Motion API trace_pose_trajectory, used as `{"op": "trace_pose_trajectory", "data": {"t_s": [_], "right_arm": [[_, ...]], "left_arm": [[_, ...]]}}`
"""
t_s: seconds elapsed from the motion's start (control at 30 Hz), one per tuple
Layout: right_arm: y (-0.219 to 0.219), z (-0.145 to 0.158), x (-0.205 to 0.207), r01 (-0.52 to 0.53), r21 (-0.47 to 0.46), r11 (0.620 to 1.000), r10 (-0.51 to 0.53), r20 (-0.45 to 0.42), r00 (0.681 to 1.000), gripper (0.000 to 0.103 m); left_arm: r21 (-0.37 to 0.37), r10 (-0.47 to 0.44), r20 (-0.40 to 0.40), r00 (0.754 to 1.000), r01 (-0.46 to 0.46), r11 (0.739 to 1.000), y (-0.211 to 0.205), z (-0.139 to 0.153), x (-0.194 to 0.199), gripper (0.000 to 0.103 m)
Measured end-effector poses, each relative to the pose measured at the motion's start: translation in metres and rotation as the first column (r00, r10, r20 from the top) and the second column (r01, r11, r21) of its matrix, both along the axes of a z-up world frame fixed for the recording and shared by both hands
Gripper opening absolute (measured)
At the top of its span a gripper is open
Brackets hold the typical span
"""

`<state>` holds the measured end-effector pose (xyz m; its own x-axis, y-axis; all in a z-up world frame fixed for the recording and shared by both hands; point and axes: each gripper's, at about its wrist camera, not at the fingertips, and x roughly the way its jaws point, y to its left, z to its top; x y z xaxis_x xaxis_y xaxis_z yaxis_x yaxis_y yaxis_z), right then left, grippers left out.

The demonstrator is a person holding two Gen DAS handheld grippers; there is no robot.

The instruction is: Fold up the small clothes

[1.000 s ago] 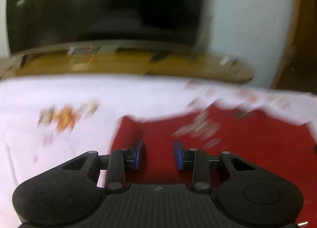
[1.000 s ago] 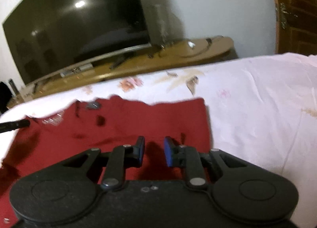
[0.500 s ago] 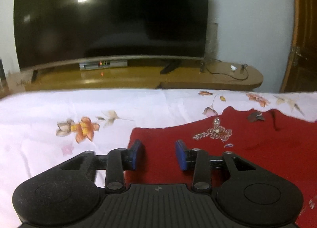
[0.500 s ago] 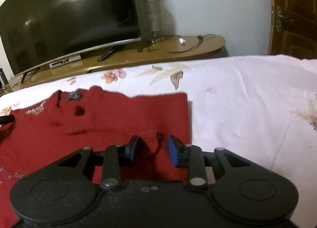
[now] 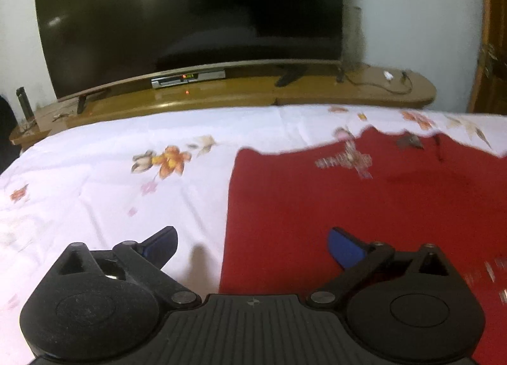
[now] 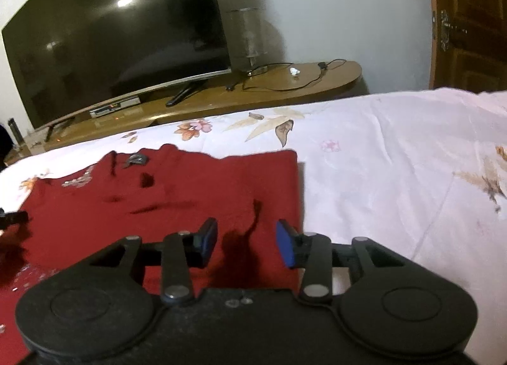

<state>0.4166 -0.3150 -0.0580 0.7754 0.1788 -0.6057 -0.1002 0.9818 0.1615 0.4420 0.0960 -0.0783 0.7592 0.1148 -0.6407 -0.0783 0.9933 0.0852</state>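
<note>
A red garment (image 5: 364, 213) with sparkly trim lies flat on the white floral bedsheet (image 5: 126, 194). My left gripper (image 5: 252, 243) hovers over its left edge, jaws opening wide, nothing between the pads. In the right wrist view the same red garment (image 6: 177, 194) spreads leftward. My right gripper (image 6: 247, 243) hangs just above its right part, jaws opening, pads apart from the cloth. A dark thread (image 6: 255, 216) lies on the cloth ahead of them. The tip of the other gripper (image 6: 12, 217) shows at the far left.
A large dark television (image 5: 190, 16) stands on a long wooden console (image 5: 348, 92) beyond the bed. Cables (image 6: 285, 80) and a glass lamp (image 6: 247, 38) sit on the console. A wooden door (image 6: 469, 22) is at the right. Bare bedsheet (image 6: 396, 175) stretches right of the garment.
Both grippers' jaws have spread apart, the left far wider. The left gripper has drifted leftward over the garment's left edge; the right has pulled slightly back from the cloth.
</note>
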Motion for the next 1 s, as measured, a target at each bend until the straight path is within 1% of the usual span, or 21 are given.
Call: {"op": "trace_pose_trajectory", "data": {"t_s": [0.1, 0.2, 0.23, 0.27, 0.3, 0.33, 0.43, 0.53, 0.57, 0.6, 0.67, 0.7, 0.8, 0.87, 0.9, 0.97, 1.0], "right_arm": [[-0.008, 0.003, -0.020, -0.002, 0.043, 0.999, 0.003, -0.013, 1.000, 0.041], [-0.022, 0.008, -0.053, 0.011, 0.114, 0.993, -0.007, -0.037, 0.999, 0.043], [-0.028, 0.009, -0.065, 0.017, 0.139, 0.990, -0.010, -0.049, 0.999, 0.045], [-0.034, 0.009, -0.079, 0.017, 0.160, 0.987, -0.007, -0.061, 0.998, 0.047], [-0.039, 0.009, -0.094, 0.021, 0.173, 0.985, -0.008, -0.074, 0.997, 0.048], [-0.044, 0.008, -0.107, 0.033, 0.187, 0.982, -0.017, -0.091, 0.996, 0.049], [-0.060, 0.002, -0.150, 0.047, 0.247, 0.968, -0.008, -0.159, 0.987, 0.050], [-0.068, -0.006, -0.192, 0.082, 0.292, 0.953, -0.015, -0.224, 0.975, 0.048], [-0.070, -0.008, -0.205, 0.100, 0.306, 0.947, -0.026, -0.237, 0.971, 0.048], [-0.071, -0.010, -0.217, 0.120, 0.329, 0.937, -0.036, -0.249, 0.968, 0.048], [-0.072, -0.013, -0.242, 0.155, 0.404, 0.902, -0.043, -0.273, 0.961, 0.047], [-0.070, -0.014, -0.251, 0.162, 0.425, 0.890, -0.040, -0.283, 0.958, 0.047], [-0.057, -0.016, -0.281, 0.148, 0.440, 0.886, -0.011, -0.299, 0.954, 0.047], [-0.048, -0.018, -0.297, 0.137, 0.477, 0.868, 0.021, -0.311, 0.950, 0.047], [-0.045, -0.020, -0.303, 0.137, 0.494, 0.859, 0.026, -0.309, 0.951, 0.047], [-0.040, -0.024, -0.311, 0.143, 0.531, 0.835, 0.028, -0.301, 0.953, 0.047], [-0.039, -0.027, -0.311, 0.150, 0.550, 0.822, 0.026, -0.299, 0.954, 0.047]], "left_arm": [[-0.021, -0.030, -0.014, 0.999, 0.030, 0.999, 0.000, 0.009, -0.039, 0.100], [-0.081, -0.068, -0.044, 0.997, 0.064, 0.995, 0.007, 0.011, -0.093, 0.099], [-0.101, -0.075, -0.055, 0.996, 0.069, 0.992, 0.011, 0.010, -0.111, 0.088], [-0.114, -0.075, -0.074, 0.994, 0.066, 0.991, 0.015, 0.009, -0.127, 0.072], [-0.124, -0.062, -0.099, 0.993, 0.049, 0.991, 0.020, 0.007, -0.144, 0.066], [-0.149, -0.048, -0.120, 0.992, 0.030, 0.988, 0.026, 0.004, -0.161, 0.062], [-0.228, -0.033, -0.133, 0.991, 0.002, 0.974, 0.045, 0.000, -0.208, 0.062], [-0.350, -0.033, -0.127, 0.991, -0.013, 0.937, 0.059, -0.004, -0.247, 0.062], [-0.375, -0.045, -0.129, 0.991, -0.007, 0.927, 0.060, -0.006, -0.256, 0.062], [-0.398, -0.058, -0.130, 0.990, 0.002, 0.918, 0.060, -0.007, -0.267, 0.062], [-0.439, -0.083, -0.130, 0.988, 0.018, 0.898, 0.058, -0.009, -0.287, 0.062], [-0.467, -0.094, -0.129, 0.987, 0.024, 0.884, 0.057, -0.010, -0.296, 0.062], [-0.569, -0.133, -0.126, 0.983, 0.038, 0.821, 0.052, -0.016, -0.324, 0.062], [-0.638, -0.156, -0.126, 0.980, 0.040, 0.769, 0.048, -0.023, -0.337, 0.062], [-0.658, -0.165, -0.117, 0.979, 0.048, 0.752, 0.044, -0.026, -0.340, 0.061], [-0.678, -0.165, -0.101, 0.981, 0.053, 0.733, 0.043, -0.031, -0.343, 0.061], [-0.707, -0.153, -0.098, 0.983, 0.040, 0.706, 0.046, -0.035, -0.341, 0.058]]}}
